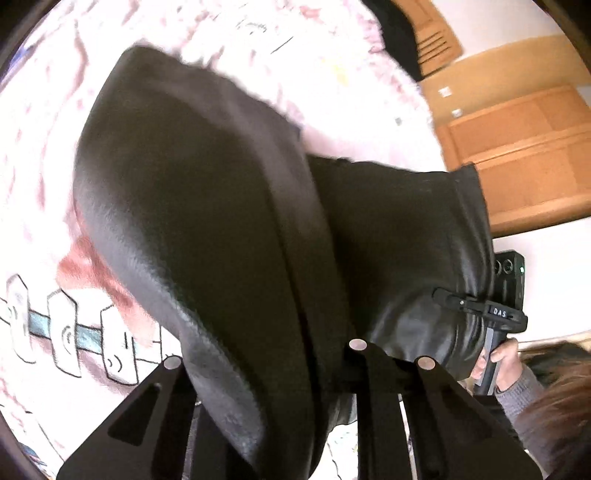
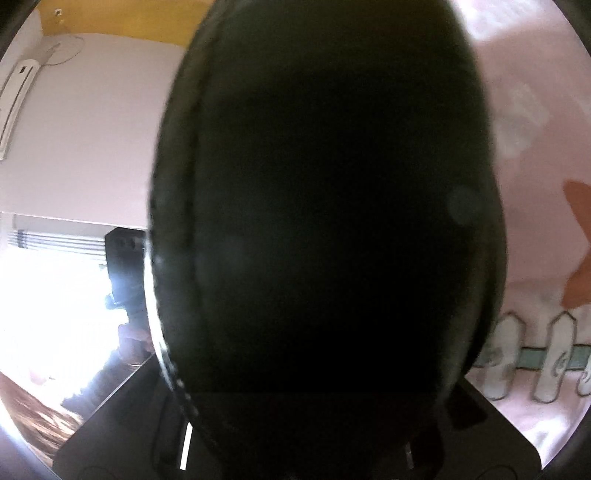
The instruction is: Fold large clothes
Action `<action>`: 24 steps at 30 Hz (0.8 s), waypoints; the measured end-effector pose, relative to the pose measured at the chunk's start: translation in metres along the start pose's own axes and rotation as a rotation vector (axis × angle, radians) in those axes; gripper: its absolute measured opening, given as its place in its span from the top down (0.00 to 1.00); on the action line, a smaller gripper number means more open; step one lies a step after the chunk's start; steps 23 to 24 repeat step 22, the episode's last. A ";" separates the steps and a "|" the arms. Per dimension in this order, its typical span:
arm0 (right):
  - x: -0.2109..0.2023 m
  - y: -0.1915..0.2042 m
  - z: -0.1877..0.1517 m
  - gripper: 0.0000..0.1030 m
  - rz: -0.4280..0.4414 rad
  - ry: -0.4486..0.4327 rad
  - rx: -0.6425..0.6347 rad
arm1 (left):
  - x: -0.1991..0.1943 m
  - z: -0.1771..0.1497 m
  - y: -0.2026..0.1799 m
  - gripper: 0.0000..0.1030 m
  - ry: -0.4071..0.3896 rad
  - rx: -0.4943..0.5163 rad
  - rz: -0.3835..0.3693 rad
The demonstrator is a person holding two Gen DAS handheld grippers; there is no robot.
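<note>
A large black leather-like garment hangs lifted above a pink patterned bedspread. My left gripper is shut on its near edge, and the cloth drapes over the fingers. My right gripper shows in the left wrist view, shut on the garment's far edge, with a hand on its handle. In the right wrist view the garment fills the middle and hides the right fingertips; the bedspread lies at the right.
Wooden cabinets stand at the right beyond the bed. Another dark item lies at the bed's far edge. A white wall and a bright window are at the left of the right wrist view.
</note>
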State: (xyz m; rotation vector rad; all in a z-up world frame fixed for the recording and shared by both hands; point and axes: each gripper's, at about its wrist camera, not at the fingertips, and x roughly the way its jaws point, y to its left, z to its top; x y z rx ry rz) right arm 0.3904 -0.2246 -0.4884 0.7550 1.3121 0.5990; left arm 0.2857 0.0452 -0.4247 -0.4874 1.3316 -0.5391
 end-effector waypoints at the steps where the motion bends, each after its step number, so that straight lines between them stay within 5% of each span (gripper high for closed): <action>1: 0.004 0.011 0.007 0.86 0.012 0.004 0.001 | -0.008 0.002 -0.003 0.85 -0.006 -0.011 -0.024; 8: 0.037 0.132 0.040 0.87 0.048 0.053 -0.119 | -0.107 0.012 0.000 0.85 -0.100 -0.018 -0.058; 13: 0.093 0.245 0.065 0.87 0.095 0.118 -0.251 | -0.226 -0.004 0.047 0.85 -0.207 -0.092 -0.057; 20: 0.223 0.430 0.105 0.87 0.225 0.220 -0.445 | -0.423 -0.062 0.113 0.85 -0.427 -0.177 0.117; 22: 0.273 0.481 0.095 0.87 0.267 0.259 -0.497 | -0.467 -0.084 0.131 0.85 -0.478 -0.213 0.154; 24: 0.273 0.481 0.095 0.87 0.267 0.259 -0.497 | -0.467 -0.084 0.131 0.85 -0.478 -0.213 0.154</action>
